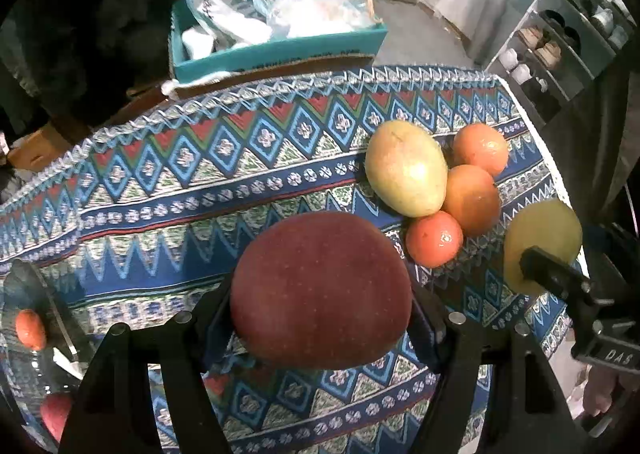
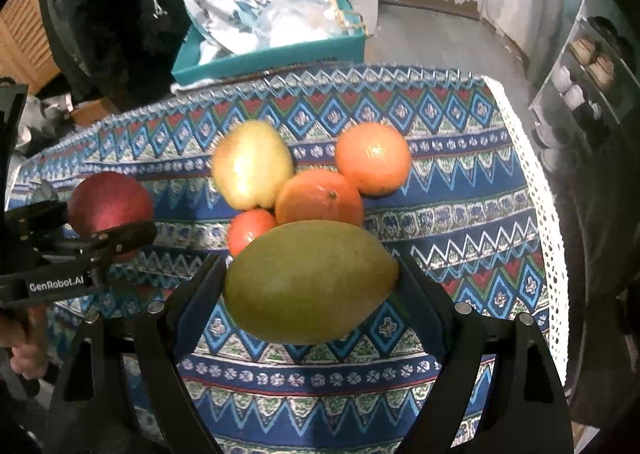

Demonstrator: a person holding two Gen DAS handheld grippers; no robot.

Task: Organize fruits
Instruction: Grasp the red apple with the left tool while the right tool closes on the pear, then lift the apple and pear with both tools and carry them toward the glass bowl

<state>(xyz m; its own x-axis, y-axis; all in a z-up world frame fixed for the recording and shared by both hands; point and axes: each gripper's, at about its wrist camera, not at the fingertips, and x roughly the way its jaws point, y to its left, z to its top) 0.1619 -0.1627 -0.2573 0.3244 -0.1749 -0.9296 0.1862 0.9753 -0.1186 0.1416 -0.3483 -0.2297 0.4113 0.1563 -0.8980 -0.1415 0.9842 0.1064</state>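
My left gripper (image 1: 320,294) is shut on a dark red apple (image 1: 320,290) and holds it above the patterned cloth; it shows at the left of the right wrist view (image 2: 110,206). My right gripper (image 2: 310,282) is shut on a green-yellow mango (image 2: 310,282), seen at the right edge of the left wrist view (image 1: 540,230). On the cloth lies a cluster: a yellow pear-like fruit (image 1: 406,168) (image 2: 252,164), two oranges (image 1: 480,148) (image 1: 472,198) (image 2: 372,158) (image 2: 320,198) and a small red-orange fruit (image 1: 434,240) (image 2: 250,228).
The table wears a blue patterned cloth (image 1: 200,182) (image 2: 460,214) with a white lace edge at the right. Behind it a teal box (image 1: 280,50) (image 2: 272,54) holds bags. A shoe rack (image 1: 560,42) stands at the far right. A glass object (image 1: 32,326) sits at the left.
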